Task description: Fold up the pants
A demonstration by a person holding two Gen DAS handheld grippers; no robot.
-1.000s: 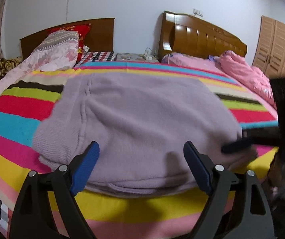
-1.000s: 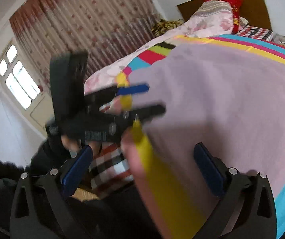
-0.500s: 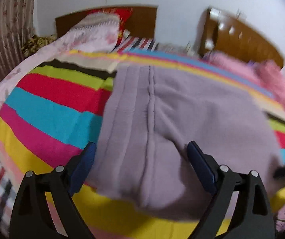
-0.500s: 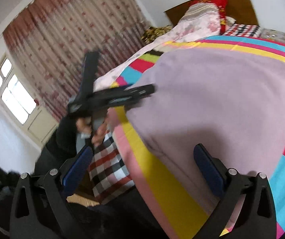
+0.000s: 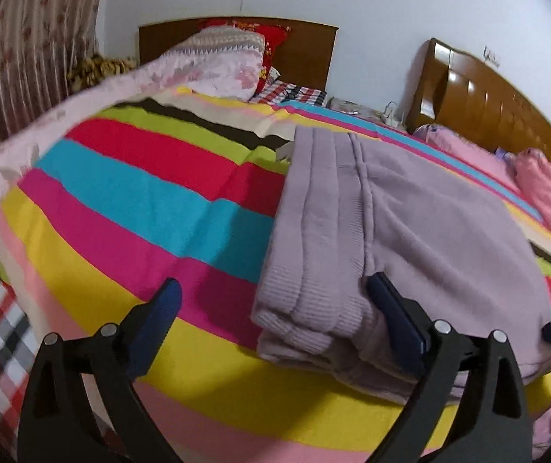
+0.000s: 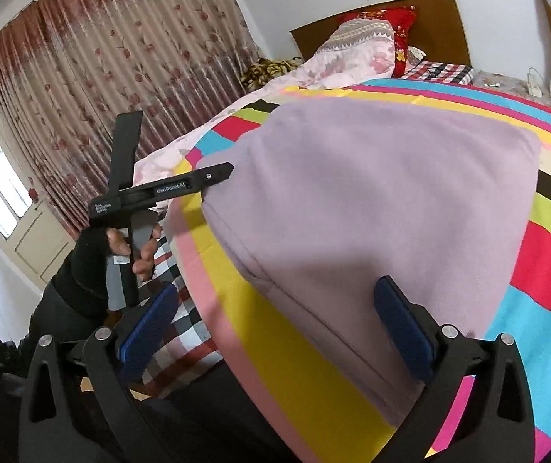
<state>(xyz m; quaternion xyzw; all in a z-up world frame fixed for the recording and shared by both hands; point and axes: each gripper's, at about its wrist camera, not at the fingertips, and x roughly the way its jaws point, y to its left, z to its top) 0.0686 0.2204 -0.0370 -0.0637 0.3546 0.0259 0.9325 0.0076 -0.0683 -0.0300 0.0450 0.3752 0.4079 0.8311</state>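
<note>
- Lilac pants point(image 5: 410, 223) lie folded on the striped bed point(image 5: 140, 200), frame right.
- Left claw point(image 5: 275, 320) opening, cuffs between its jaws, ungripped.
- Right claw point(image 6: 275, 320) wide, holding nothing.

The bed point(image 5: 128, 208) is seen close up from both wrist views, each aimed downward along its own jaws from the foot edge. The far headboards are faced by the left view; the curtain point(image 6: 94, 77) side is faced by the right. The folded pants point(image 5: 410, 223) are shared.
</note>
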